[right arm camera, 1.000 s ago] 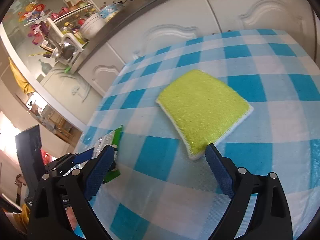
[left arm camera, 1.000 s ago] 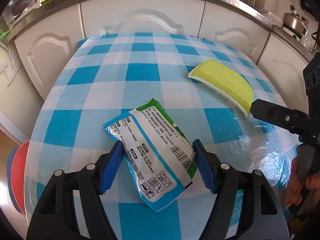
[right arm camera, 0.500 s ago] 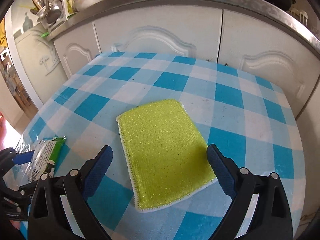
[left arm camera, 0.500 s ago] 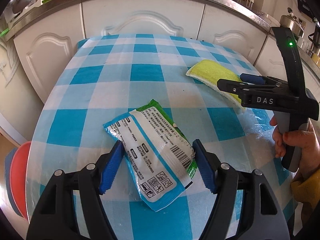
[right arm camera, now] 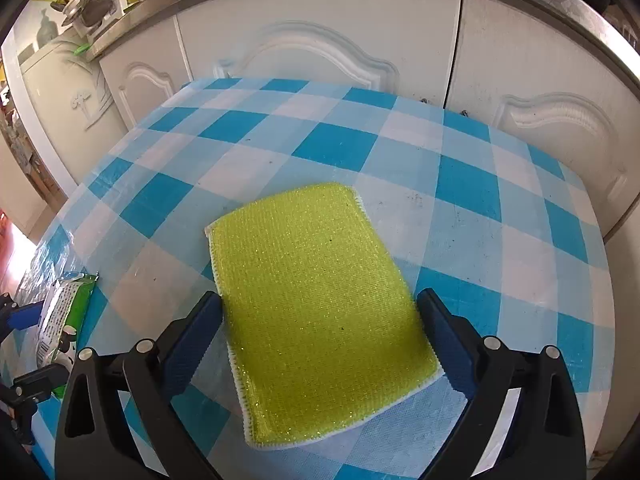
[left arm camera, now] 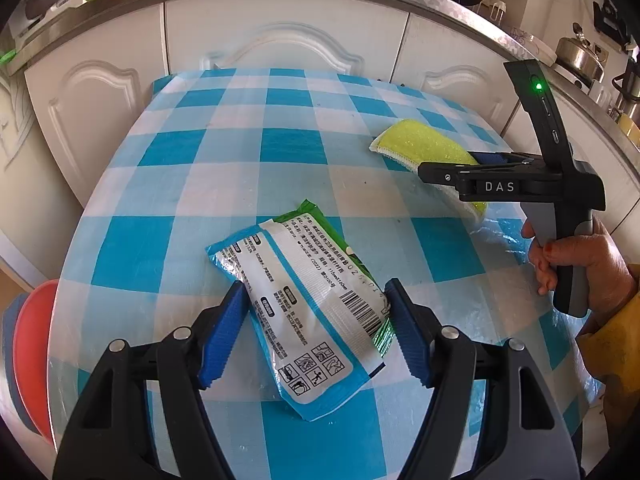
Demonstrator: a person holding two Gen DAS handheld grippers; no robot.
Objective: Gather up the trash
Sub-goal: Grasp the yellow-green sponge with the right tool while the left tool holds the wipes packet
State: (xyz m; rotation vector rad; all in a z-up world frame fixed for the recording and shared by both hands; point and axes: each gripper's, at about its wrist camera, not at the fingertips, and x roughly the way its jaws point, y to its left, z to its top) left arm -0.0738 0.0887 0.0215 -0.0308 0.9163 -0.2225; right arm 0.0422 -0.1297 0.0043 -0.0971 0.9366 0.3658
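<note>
Jaws of left gripper (left arm camera: 316,316) straddle wrapper (left arm camera: 304,312), right gripper (right arm camera: 320,336) sponge (right arm camera: 316,300)

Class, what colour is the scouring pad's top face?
Yellow-green scouring pad, white stitched edge; clearest in the right wrist view.

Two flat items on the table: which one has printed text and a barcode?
The wrapper between the left tongs. The yellow sponge is plain, no print.

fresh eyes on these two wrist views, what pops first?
The blue-and-white checked tablecloth fills both views. On it, a printed plastic wrapper lies between the open left gripper fingers, and a bright yellow-green scrub pad lies between the open right gripper fingers, white cabinets behind.
</note>
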